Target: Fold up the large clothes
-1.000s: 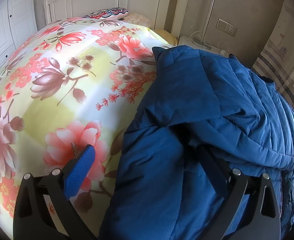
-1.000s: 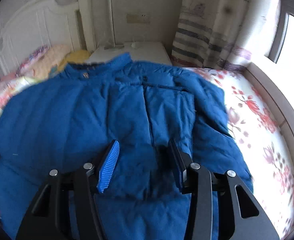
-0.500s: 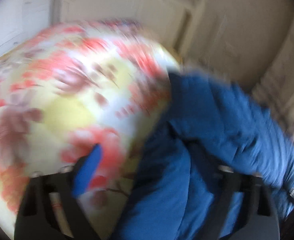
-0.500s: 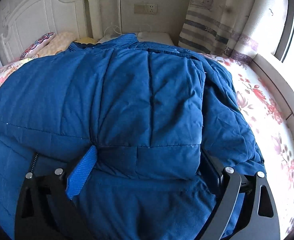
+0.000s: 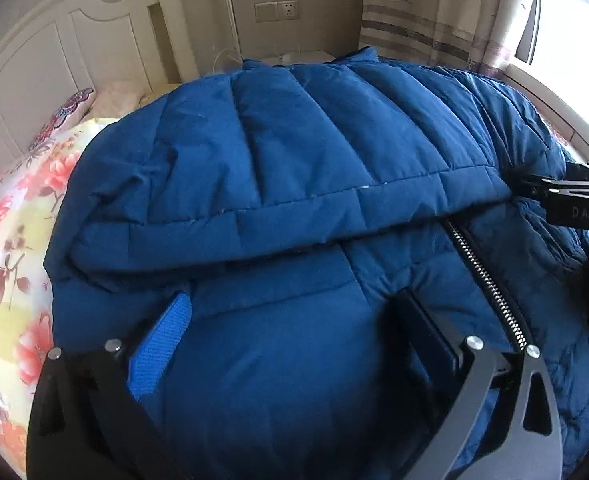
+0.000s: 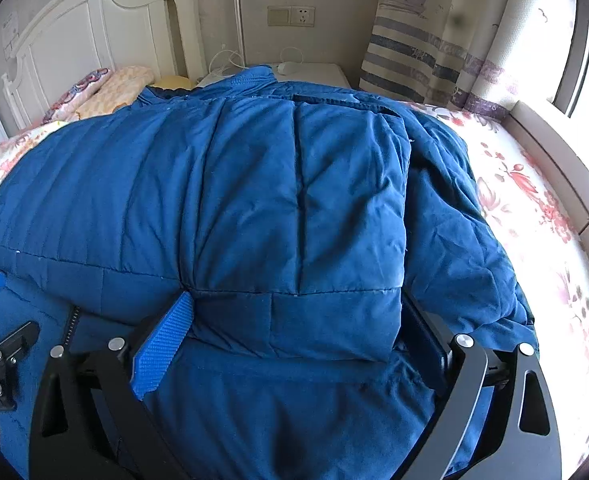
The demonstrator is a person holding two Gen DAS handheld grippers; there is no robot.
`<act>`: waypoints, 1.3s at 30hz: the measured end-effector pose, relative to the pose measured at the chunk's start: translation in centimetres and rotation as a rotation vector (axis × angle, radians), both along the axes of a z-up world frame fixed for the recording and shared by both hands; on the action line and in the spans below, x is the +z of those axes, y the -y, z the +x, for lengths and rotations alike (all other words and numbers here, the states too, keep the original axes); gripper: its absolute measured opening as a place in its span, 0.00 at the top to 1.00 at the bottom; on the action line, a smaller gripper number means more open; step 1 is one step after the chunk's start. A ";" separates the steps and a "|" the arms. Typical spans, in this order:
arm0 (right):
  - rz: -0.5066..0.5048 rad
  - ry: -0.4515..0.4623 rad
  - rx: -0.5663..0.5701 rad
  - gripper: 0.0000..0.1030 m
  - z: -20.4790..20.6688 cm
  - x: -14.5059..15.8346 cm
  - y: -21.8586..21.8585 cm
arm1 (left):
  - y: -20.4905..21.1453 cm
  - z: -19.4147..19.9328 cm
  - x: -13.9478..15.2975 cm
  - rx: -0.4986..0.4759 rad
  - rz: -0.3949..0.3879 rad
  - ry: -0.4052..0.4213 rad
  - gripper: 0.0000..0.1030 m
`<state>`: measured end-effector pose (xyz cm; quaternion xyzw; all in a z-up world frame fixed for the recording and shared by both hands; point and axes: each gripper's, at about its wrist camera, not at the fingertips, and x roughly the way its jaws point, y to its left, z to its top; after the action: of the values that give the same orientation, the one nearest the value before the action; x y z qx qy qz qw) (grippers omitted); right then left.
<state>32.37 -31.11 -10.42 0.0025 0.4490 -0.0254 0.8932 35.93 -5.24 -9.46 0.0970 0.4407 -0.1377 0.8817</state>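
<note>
A large blue quilted jacket [image 5: 302,168] lies on the floral bed, with its lower part folded up over the body; it also fills the right wrist view [image 6: 254,200]. Its zipper [image 5: 482,276] shows below the folded hem. My left gripper [image 5: 294,320] is open, its fingers wide apart and low over the jacket's near left part. My right gripper [image 6: 294,320] is open too, its fingers either side of the folded hem at the near right. The right gripper's body shows at the right edge of the left wrist view [image 5: 566,196].
The floral bedsheet [image 5: 10,240] shows on the left and also on the right [image 6: 534,208]. A white headboard [image 6: 94,28], pillows [image 6: 106,88], a bedside table with cables [image 6: 306,70], a striped curtain [image 6: 422,52] and a window ledge [image 6: 554,148] surround the bed.
The left gripper has swung right from the bed's left side to over the jacket. The jacket's lower part now lies folded up over its body, and the right gripper sits close at the hem.
</note>
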 end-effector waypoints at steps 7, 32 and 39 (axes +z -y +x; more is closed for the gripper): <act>-0.072 0.078 -0.080 0.05 -5.4 2.9 -1.2 | -0.8 0.7 0.2 0.018 -0.050 -0.023 0.02; -0.022 0.094 0.225 0.05 -12.2 3.4 -4.2 | -7.0 -2.4 2.5 0.257 -0.221 0.167 0.02; -0.040 -0.066 0.248 0.05 -11.5 1.5 -5.8 | -7.2 0.3 0.6 0.325 -0.086 -0.004 0.02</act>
<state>20.85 -25.27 -8.96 -0.0716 0.4743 0.0761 0.8741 36.23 1.93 -8.84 -0.0136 0.4462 -0.0123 0.8948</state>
